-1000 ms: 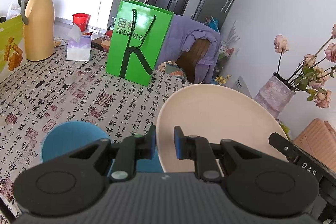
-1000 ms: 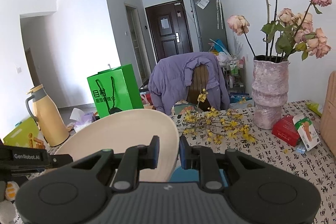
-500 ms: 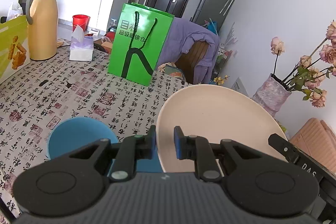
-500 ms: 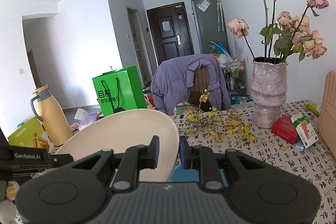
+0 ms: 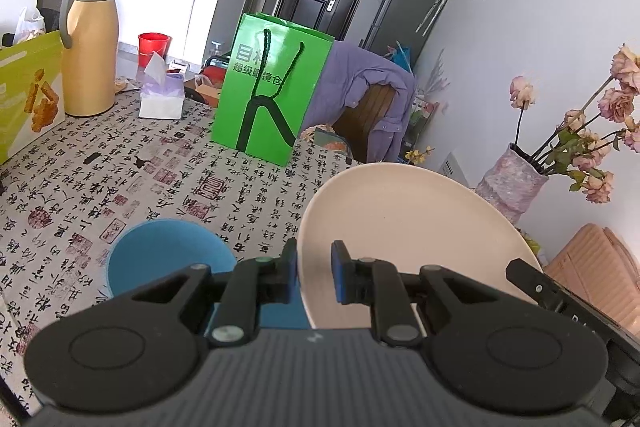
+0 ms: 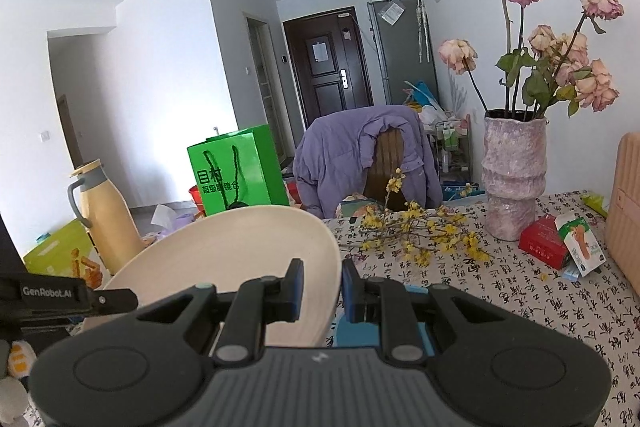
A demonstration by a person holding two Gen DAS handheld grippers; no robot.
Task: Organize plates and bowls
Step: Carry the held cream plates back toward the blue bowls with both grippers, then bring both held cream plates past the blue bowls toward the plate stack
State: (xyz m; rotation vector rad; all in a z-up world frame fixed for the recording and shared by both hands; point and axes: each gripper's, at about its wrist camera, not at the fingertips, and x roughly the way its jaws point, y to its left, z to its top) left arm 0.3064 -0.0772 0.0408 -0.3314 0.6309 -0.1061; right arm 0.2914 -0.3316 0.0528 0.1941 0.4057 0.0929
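A large cream plate (image 5: 400, 223) hangs tilted above the table, gripped at two opposite edges. My left gripper (image 5: 314, 277) is shut on its left rim, and the black tip of my right gripper (image 5: 532, 283) shows at the far side. In the right wrist view my right gripper (image 6: 322, 287) is shut on the right rim of the cream plate (image 6: 240, 251), with the left gripper's body (image 6: 80, 297) at the left edge. A blue bowl (image 5: 168, 255) sits on the table below and left of the plate; the blue bowl's edge (image 6: 416, 339) peeks out under my right fingers.
The table (image 5: 120, 179) has a calligraphy-print cloth. On it stand a green paper bag (image 5: 272, 95), a tan thermos (image 5: 90, 47), a tissue pack (image 5: 162, 95), a pink vase with dried roses (image 6: 514, 179), yellow flower sprigs (image 6: 416, 235) and small boxes (image 6: 560, 247). A chair with a purple jacket (image 6: 360, 159) stands behind.
Both grippers have carried the plate together a short way across the table; in the left wrist view the blue bowl and green bag now sit further right. Both grips are unchanged.
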